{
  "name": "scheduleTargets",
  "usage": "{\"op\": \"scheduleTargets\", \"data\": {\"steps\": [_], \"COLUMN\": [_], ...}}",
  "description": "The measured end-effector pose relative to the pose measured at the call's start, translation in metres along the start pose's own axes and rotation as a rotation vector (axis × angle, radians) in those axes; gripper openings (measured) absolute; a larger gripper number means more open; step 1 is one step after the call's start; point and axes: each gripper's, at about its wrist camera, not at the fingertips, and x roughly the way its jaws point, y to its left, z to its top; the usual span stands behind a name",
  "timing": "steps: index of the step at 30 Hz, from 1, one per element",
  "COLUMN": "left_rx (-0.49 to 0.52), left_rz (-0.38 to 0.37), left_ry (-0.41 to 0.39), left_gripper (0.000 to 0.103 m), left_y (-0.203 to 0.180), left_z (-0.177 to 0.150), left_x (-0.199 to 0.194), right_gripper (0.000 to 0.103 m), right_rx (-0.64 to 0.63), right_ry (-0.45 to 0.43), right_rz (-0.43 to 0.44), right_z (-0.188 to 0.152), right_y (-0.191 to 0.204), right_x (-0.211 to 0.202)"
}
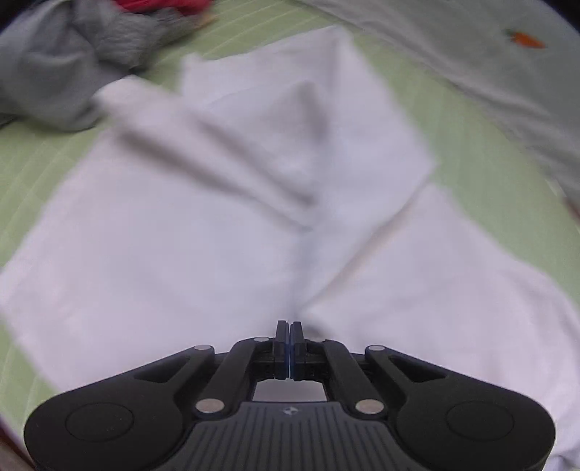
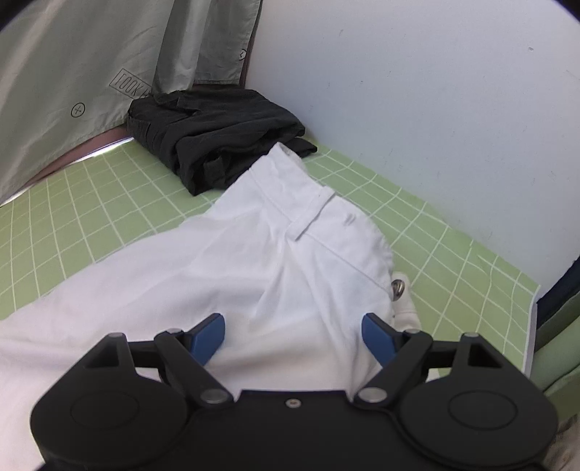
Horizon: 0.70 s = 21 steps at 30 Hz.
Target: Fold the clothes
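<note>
White trousers (image 1: 203, 253) lie spread on the green grid mat (image 2: 90, 217), mid-fold. Left gripper (image 1: 290, 331) jaws pressed together, seemingly pinching the crotch fabric; right gripper (image 2: 293, 335) spread over the waistband end. Next: right needs a grasp.

This looks like a room in a home, set up for sorting laundry. A pale green mat (image 2: 108, 203) printed with a white grid covers the work surface and runs up against a plain white wall (image 2: 417, 108). Clothes lie all around: white trousers (image 2: 275, 246) spread out, a folded black garment (image 2: 217, 134) in the corner, a crumpled grey heap (image 1: 61, 69) with something red (image 1: 159, 4) behind it. A light grey-green fabric (image 2: 72, 72) with printed lettering hangs nearby.
</note>
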Motion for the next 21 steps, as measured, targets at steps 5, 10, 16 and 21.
{"op": "scheduleTargets", "data": {"steps": [5, 10, 16, 21], "left_rx": [0.074, 0.276, 0.284, 0.227], "left_rz": [-0.055, -0.055, -0.009, -0.13], "left_ry": [-0.205, -0.296, -0.243, -0.29], "left_gripper": [0.031, 0.075, 0.073, 0.006], "left_y": [-0.013, -0.067, -0.091, -0.087], "left_z": [0.033, 0.075, 0.112, 0.132], "left_x": [-0.03, -0.014, 0.038, 0.015], "right_gripper": [0.083, 0.084, 0.084, 0.084], "right_rx": [-0.01, -0.012, -0.006, -0.008], "right_ry": [-0.004, 0.0, 0.006, 0.013], "right_rz": [-0.003, -0.012, -0.018, -0.028], "right_z": [0.0, -0.002, -0.004, -0.004], "right_y": [0.001, 0.004, 0.005, 0.005], "right_x": [-0.005, -0.008, -0.012, -0.01]}}
